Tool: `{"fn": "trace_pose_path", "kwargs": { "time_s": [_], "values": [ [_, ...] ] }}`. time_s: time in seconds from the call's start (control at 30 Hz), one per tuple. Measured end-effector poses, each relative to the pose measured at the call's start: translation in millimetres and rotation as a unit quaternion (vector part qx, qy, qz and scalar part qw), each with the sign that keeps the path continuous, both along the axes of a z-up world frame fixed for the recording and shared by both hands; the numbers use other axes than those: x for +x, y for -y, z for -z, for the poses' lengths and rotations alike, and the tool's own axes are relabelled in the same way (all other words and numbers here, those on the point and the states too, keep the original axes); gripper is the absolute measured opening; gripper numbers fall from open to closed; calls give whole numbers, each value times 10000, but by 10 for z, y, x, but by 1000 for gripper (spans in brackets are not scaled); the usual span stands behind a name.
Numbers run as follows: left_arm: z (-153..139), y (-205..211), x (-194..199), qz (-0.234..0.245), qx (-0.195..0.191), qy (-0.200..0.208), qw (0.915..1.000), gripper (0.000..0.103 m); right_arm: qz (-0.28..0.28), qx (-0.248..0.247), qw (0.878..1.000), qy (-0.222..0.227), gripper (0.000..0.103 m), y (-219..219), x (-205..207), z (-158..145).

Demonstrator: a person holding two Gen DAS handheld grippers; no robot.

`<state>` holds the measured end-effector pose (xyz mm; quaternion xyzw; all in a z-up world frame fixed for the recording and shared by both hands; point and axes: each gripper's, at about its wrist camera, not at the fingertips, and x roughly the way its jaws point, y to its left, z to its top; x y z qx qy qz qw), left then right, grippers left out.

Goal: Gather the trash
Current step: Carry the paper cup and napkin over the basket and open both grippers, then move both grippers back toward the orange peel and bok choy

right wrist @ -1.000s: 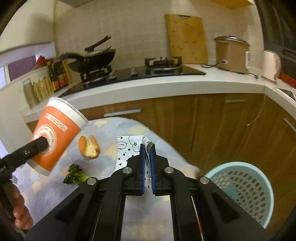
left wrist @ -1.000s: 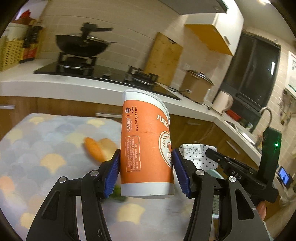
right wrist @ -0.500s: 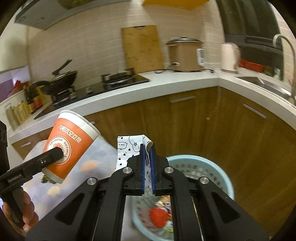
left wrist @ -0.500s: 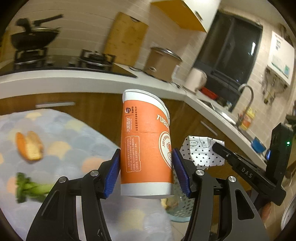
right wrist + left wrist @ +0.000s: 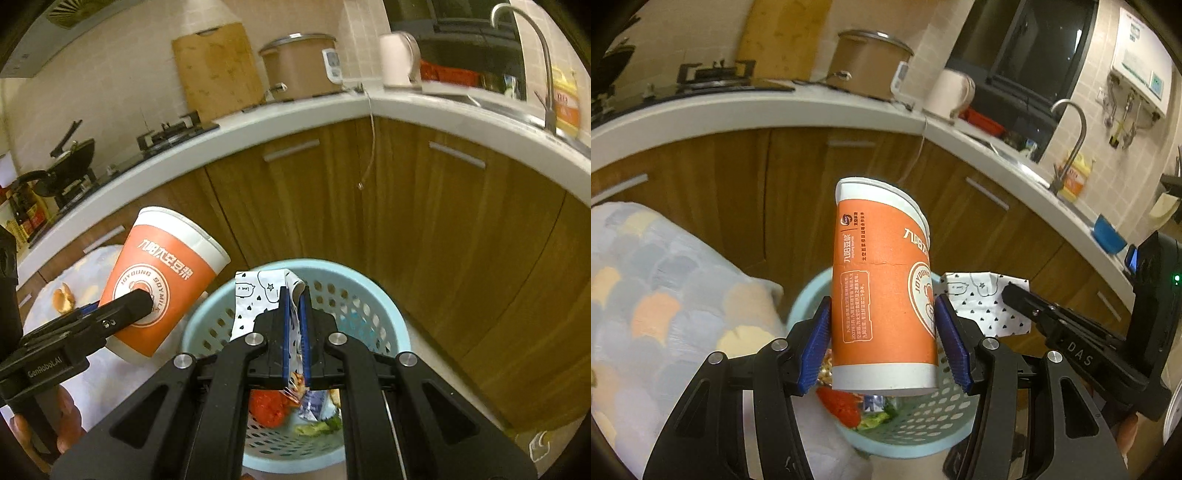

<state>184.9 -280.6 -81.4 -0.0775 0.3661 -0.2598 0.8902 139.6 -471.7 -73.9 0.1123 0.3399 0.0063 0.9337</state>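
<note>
An orange paper cup is pinched near its base between the blue pads of the left gripper, whose fingers are spread to the cup's width. It is carried tilted, just beside and partly over the rim of a light blue perforated basket. A folded white wrapper with black prints is clamped between the fingers of the right gripper, which are pressed together on it, directly above the basket's opening. Inside the basket, some trash is already seen: something red, green scraps and a foil packet. Neither carried item has yet been released. On the patterned cloth of the worktop to the left, a piece of bread is left, so the collecting is judged partly done.
</note>
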Motion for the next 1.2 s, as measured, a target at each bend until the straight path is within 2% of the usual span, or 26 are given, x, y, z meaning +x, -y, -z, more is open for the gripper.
{"fn": "trace_pose_path", "kwargs": {
  "time_s": [0.13, 0.23, 0.3, 0.7, 0.9, 1.03, 1.2],
  "values": [
    [91, 105, 44, 39, 158, -94, 9998, 54, -13, -9, 9998, -216, 5, 10, 57, 130],
    [143, 117, 67, -3, 268, -144, 9995, 60, -59, 79, 9989, -454, 6, 25, 104, 245],
    [136, 90, 70, -38, 289, -159, 9994, 63, -69, 143, 9986, -503, 9, 54, 119, 273],
    [-25, -284, -40, -352, 178, -28, 9992, 64, -151, 138, 9983, -538, 17, -28, 112, 207],
    [-150, -620, -247, -713, 126, 154, 9973, 64, -460, 260, 9983, -259, 18, -305, 66, 8],
    [-215, -931, -359, -1064, 71, 189, 9941, 64, -851, 244, 9961, -29, 18, -676, 45, -138],
    [-246, -1448, -508, -1606, -18, 161, 9869, 64, -1396, 235, 9899, -3, 18, -1175, 89, -175]
  ]
}}
